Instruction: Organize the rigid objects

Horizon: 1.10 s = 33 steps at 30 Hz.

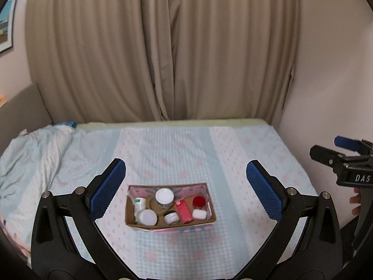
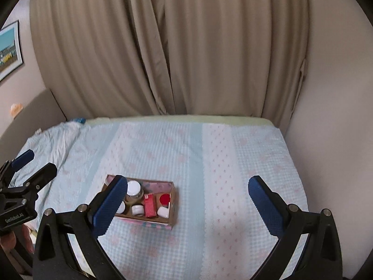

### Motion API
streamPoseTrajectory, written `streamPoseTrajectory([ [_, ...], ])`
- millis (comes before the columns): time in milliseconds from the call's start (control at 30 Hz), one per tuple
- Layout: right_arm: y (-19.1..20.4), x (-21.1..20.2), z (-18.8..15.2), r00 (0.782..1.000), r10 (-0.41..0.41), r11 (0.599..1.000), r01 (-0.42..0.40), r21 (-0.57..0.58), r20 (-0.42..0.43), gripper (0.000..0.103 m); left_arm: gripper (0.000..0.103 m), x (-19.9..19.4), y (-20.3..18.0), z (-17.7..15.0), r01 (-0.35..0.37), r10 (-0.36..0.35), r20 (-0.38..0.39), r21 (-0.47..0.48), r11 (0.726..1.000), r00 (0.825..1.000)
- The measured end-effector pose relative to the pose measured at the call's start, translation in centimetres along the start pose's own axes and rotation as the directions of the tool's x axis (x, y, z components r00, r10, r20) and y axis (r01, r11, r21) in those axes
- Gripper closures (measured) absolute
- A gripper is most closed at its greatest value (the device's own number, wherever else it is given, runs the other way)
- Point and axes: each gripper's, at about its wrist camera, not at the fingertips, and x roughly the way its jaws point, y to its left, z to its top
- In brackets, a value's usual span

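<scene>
Both the left gripper [image 1: 186,187] and right gripper [image 2: 187,201] hover spread wide and empty above the bed [image 1: 244,144]. Beyond them the cardboard box [image 1: 171,225] holds the jars [image 1: 164,196] and red carton [image 1: 184,211], tightly packed. Reaching in could knock neighbours over, since the soft bedding gives the box little support.

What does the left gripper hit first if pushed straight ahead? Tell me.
Probably the cardboard box of jars on the bedspread: it sits centred between the open left gripper fingers. Depth is unclear.
</scene>
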Motion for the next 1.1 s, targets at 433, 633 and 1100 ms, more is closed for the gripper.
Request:
streamPoseTrajectory([
  [433,-0.8,-3.1,-1.3,0.996,-0.039,0.999,0.039,-0.008,0.085,0.0,0.0,-3.7,-2.0,-0.8,-0.018,0.018,0.068,-0.007,1.0,0.998],
  [633,-1.3,-3.3,-1.3,0.995,-0.042,0.999,0.042,0.0,0.089,0.0,0.0,-3.7,-2.5,-0.9,-0.029,0.029,0.071,0.002,1.0,0.997],
  [1100,-2.2,-3.5,-1.4,0.993,-0.057,0.998,0.054,0.035,0.099,0.0,0.0,-3.7,-3.1,-0.6,-0.037,0.035,0.086,0.02,0.999,0.996],
])
